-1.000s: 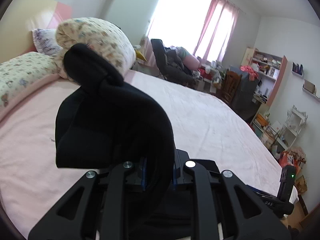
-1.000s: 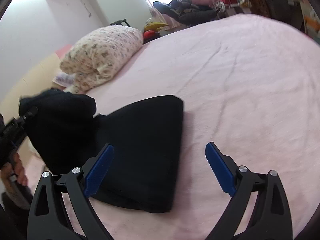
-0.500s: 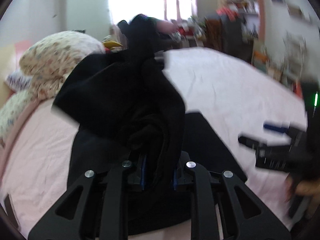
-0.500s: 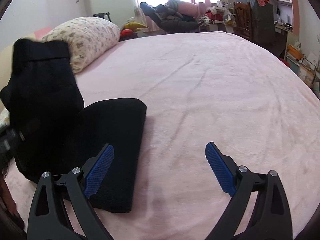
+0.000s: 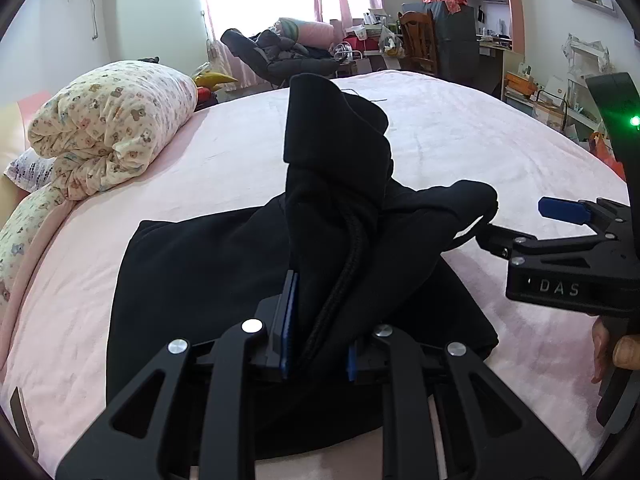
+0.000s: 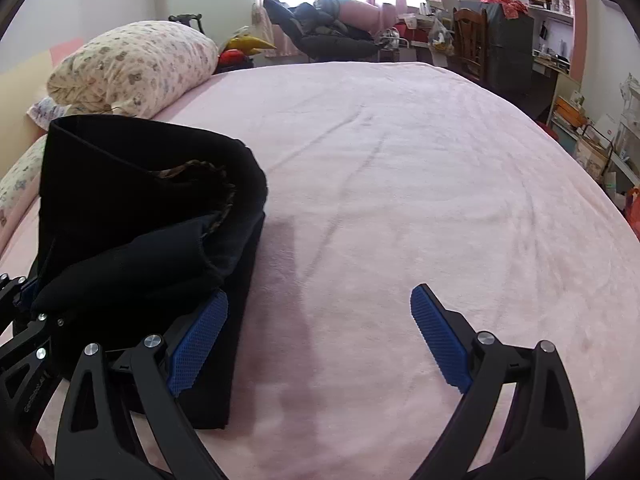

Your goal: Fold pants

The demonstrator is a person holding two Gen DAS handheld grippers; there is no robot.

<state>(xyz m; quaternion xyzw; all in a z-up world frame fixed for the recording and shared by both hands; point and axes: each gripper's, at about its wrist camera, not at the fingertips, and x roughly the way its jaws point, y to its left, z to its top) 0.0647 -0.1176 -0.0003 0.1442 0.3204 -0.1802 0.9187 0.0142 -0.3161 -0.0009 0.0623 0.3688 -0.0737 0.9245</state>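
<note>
Black pants (image 5: 208,272) lie partly folded on the pink bed (image 5: 500,160). My left gripper (image 5: 316,332) is shut on a bunched end of the pants with its drawstring, held up above the folded part. In the right wrist view the pants (image 6: 132,184) sit at the left, the lifted end draped over the lower layer. My right gripper (image 6: 320,336) is open and empty, its left pad (image 6: 198,338) beside the pants' edge. It also shows in the left wrist view (image 5: 532,220) at the right, next to the lifted cloth.
A rolled floral duvet (image 5: 112,124) and pillows (image 5: 20,224) lie at the head of the bed on the left. A chair piled with clothes (image 6: 324,28), a desk and shelves (image 6: 532,8) stand beyond the bed's far edge.
My left gripper has carried the held end of the pants over and down onto the folded part. My right gripper has moved in to the pants' right edge and stays open.
</note>
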